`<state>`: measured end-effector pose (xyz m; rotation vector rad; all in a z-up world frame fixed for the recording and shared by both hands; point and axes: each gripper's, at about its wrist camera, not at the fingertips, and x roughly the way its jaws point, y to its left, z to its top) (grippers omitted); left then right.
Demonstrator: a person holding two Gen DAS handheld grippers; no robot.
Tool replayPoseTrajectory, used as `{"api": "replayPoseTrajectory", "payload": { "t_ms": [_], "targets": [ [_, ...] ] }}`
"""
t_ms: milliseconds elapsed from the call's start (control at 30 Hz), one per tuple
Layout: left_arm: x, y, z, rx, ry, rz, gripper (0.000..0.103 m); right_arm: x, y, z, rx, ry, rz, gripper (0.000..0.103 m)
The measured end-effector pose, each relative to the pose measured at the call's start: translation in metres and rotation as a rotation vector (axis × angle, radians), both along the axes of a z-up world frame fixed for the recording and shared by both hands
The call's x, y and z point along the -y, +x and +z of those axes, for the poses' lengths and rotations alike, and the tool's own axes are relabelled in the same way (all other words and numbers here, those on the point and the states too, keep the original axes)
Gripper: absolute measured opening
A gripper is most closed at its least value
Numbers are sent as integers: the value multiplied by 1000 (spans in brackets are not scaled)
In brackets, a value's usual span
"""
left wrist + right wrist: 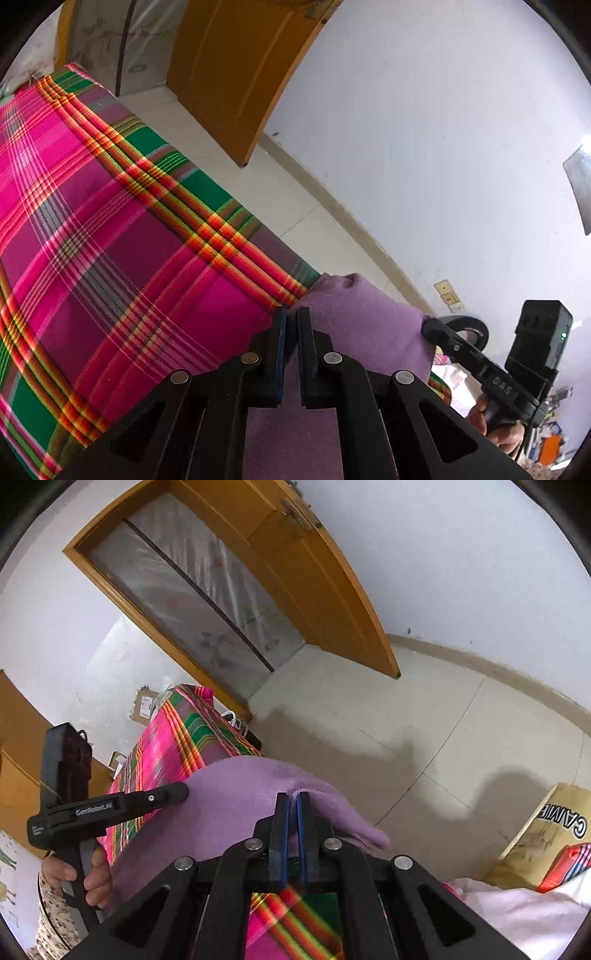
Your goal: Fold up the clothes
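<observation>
Frame bottoms cut off the soft purple garment, pinched by the left gripper and right gripper.

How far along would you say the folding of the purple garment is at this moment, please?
Early. Done: both grippers have the purple garment pinched, the left gripper and right gripper with jaws closed on its edge. In hand: it hangs lifted over the plaid bedsheet. Left: no finished fold shows.

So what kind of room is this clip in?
Probably a home bedroom: a bed under a plaid sheet, a wooden door, tiled floor. Both grippers pinch a purple cloth.
</observation>
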<state>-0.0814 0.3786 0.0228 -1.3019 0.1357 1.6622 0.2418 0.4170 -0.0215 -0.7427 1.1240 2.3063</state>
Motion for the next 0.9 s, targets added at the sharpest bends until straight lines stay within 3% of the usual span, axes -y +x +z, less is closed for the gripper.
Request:
{"api": "replayPoseTrajectory", "payload": {
  "t_ms": [100,233,333,533,767,900],
  "targets": [
    [1,-2,2,12,17,7,6,-1,8,-5,3,-26,-16,4],
    [8,3,7,-4,30,5,6,-1,20,0,54,50,-96,0],
    [17,3,14,-3,52,19,6,-7,20,0,29,16,-81,0],
    [45,-4,31,-59,52,64,10,12,4,12,24,95,21,2],
    [128,5,46,-100,36,159,11,51,-27,23,74,225,200,15],
    [195,19,49,-129,3,272,11,85,-41,35,126,393,296,20]
  ]
}}
